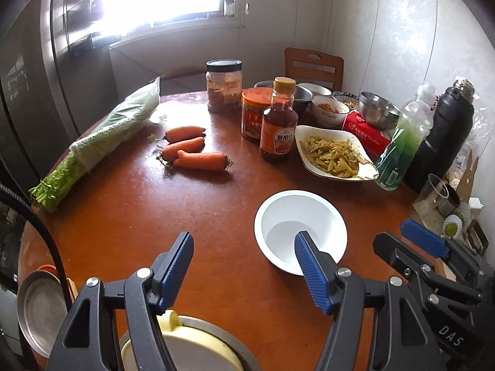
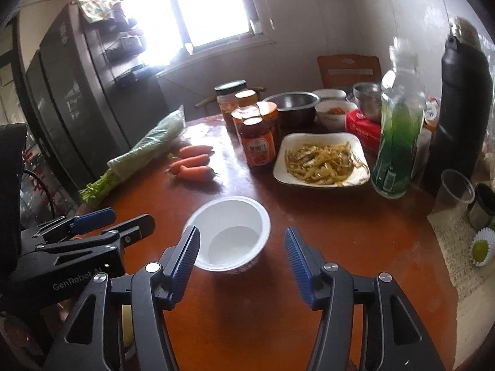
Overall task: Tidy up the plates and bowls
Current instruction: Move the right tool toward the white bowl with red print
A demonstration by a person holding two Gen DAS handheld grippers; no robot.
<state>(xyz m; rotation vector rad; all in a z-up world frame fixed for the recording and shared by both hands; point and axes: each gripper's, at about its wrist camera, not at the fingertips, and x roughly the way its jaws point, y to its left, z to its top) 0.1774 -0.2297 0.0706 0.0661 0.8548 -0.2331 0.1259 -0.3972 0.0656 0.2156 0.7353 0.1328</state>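
I am holding both claws spread, gripping nothing: right claw [image 2: 241, 247] just before the white bowl [image 2: 229, 232], left claw [image 1: 244, 253] beside it; beyond the bowl, a food plate [image 2: 321, 162] and sauce bottle [image 2: 258, 148] are crowding the bench [image 2: 355, 241].

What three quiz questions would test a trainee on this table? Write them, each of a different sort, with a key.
1. True or false: the white bowl is empty.
2. How many carrots lie on the table?
3. The plate of yellow-green vegetable strips stands right beside: A) the celery, B) the green bottle, C) the fridge.

Key: 1 true; 2 three; 3 B.
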